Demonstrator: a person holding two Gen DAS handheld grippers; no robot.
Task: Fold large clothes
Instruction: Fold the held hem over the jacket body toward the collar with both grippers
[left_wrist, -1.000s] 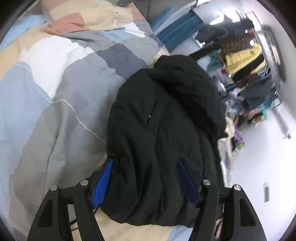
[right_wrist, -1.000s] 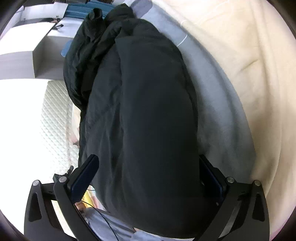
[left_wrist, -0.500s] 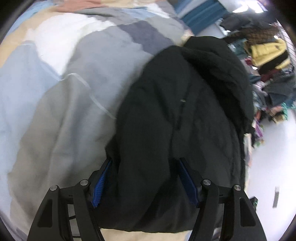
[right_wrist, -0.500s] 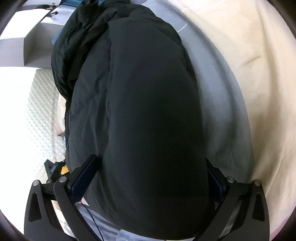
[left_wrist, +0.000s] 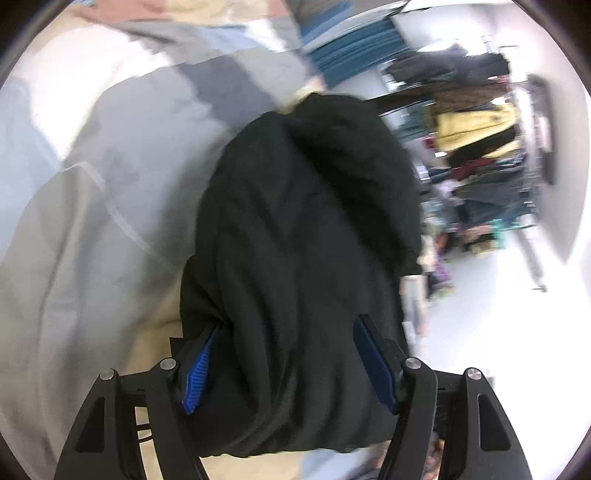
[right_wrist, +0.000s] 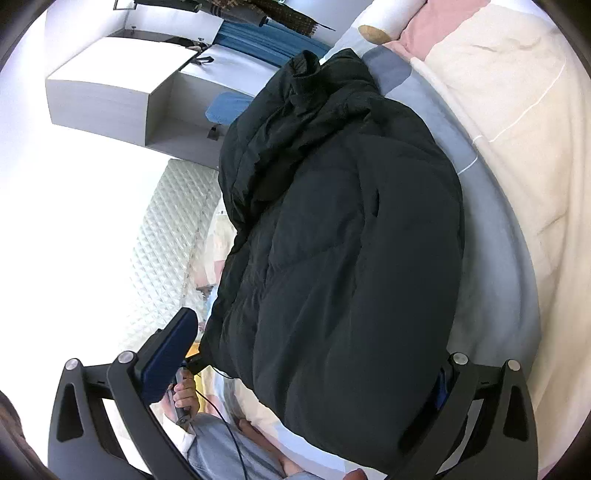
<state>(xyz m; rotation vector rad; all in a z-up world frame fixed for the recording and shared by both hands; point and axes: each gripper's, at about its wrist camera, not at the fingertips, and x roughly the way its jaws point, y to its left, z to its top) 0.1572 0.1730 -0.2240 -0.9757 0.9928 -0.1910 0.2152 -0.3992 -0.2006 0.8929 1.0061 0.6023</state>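
Note:
A folded black puffer jacket (left_wrist: 306, 236) lies on the bed and fills the middle of both views. In the left wrist view my left gripper (left_wrist: 288, 358) stands wide with its blue pads on either side of the jacket's near end, the left pad tucked under the fabric. In the right wrist view the same jacket (right_wrist: 343, 240) lies lengthwise, collar at the far end. My right gripper (right_wrist: 310, 354) is wide open around the near end; its right finger is mostly hidden by the jacket.
The bed has a patchwork cover (left_wrist: 110, 155) of grey, white, cream and pink (right_wrist: 509, 122). A clothes rack (left_wrist: 476, 136) with a yellow coat stands beyond the bed. White cabinets (right_wrist: 122, 85) and a quilted white panel (right_wrist: 170, 236) lie past the bed's edge.
Both grippers have pulled back and tilted; the right wrist view now shows more of the jacket, collar and cabinets. The left wrist view is blurred by motion.

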